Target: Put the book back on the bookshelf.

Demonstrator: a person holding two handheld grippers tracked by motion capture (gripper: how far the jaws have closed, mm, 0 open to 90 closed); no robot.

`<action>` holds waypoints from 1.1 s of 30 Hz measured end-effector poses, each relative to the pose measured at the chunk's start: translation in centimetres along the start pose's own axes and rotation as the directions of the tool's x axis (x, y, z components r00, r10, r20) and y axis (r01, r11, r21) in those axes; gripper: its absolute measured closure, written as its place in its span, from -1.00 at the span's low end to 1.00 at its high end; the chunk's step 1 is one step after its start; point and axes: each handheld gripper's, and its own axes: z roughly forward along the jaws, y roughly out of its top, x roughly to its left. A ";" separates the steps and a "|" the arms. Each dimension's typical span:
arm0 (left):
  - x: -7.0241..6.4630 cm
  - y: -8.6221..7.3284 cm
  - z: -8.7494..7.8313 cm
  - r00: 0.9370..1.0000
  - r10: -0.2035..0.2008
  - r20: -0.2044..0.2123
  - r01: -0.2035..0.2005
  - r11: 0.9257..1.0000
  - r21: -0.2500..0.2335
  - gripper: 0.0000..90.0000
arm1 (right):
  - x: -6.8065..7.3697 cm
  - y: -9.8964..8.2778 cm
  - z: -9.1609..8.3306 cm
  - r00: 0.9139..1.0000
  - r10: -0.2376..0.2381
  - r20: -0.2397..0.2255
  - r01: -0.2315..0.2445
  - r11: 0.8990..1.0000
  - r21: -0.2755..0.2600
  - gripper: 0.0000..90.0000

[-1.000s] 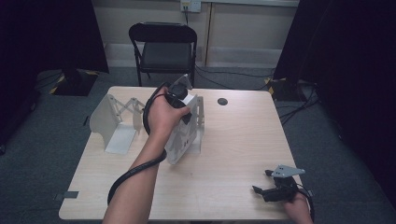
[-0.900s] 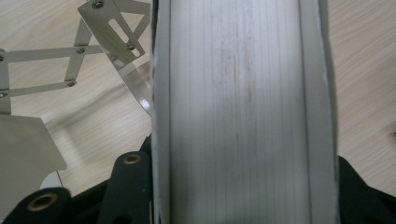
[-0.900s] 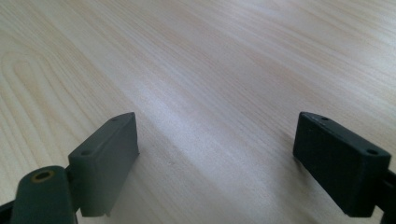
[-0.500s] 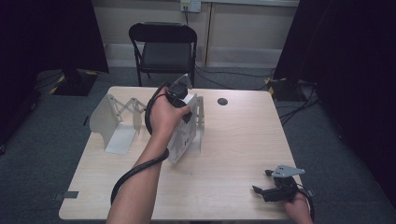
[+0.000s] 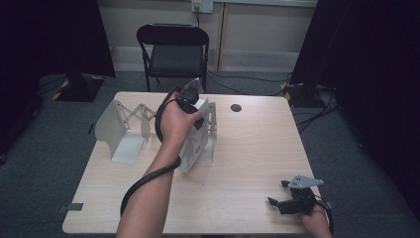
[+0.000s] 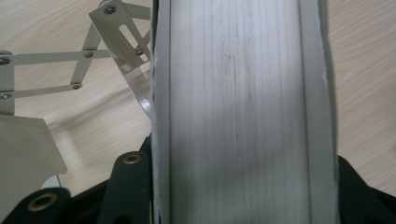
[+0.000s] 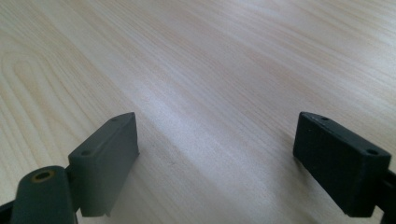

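A: Where is the person's left arm [image 5: 148, 198]?
B: Stretched forward over the table, with the black two-jaw left gripper [image 5: 190, 106] in its fist, jaws clamped on a white book held between them.
A: And the black right gripper [image 5: 282, 194]?
B: Low at the near right corner, jaws spread wide, nothing between.

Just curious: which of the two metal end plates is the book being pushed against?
The right plate; the book in the left tool leans beside it, while the left plate stands apart.
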 end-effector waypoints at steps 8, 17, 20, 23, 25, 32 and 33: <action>-0.1 0.0 0.4 1.000 -0.028 -0.001 0.028 1.000 0.002 0.16 | 0.0 0.0 0.0 1.000 0.000 0.000 0.000 1.000 0.000 -0.70; 0.0 0.2 0.6 0.999 -0.032 -0.003 0.032 0.999 0.001 0.16 | 0.0 0.0 0.0 1.000 0.000 0.000 0.000 1.000 0.000 -0.70; -0.1 0.3 0.5 0.999 -0.035 -0.008 0.035 0.999 -0.001 0.16 | 0.0 0.0 0.0 1.000 0.000 0.000 0.000 1.000 0.000 -0.70; 0.0 0.3 0.5 0.999 -0.036 -0.009 0.036 0.999 -0.004 0.16 | 0.0 0.0 0.0 1.000 0.000 0.000 0.000 1.000 0.000 -0.70; 0.0 0.4 0.4 0.999 -0.045 -0.013 0.045 0.999 -0.008 0.17 | 0.0 0.0 0.0 1.000 0.000 0.000 0.000 1.000 0.000 -0.70; 0.0 0.6 0.4 0.998 -0.047 -0.037 0.046 0.999 -0.020 0.17 | 0.0 0.0 0.0 1.000 -0.001 0.001 0.001 1.000 -0.001 -0.70; -0.1 0.6 0.4 0.998 -0.049 -0.040 0.049 0.999 -0.019 0.17 | 0.0 0.0 0.0 1.000 -0.001 0.001 0.001 1.000 0.000 -0.70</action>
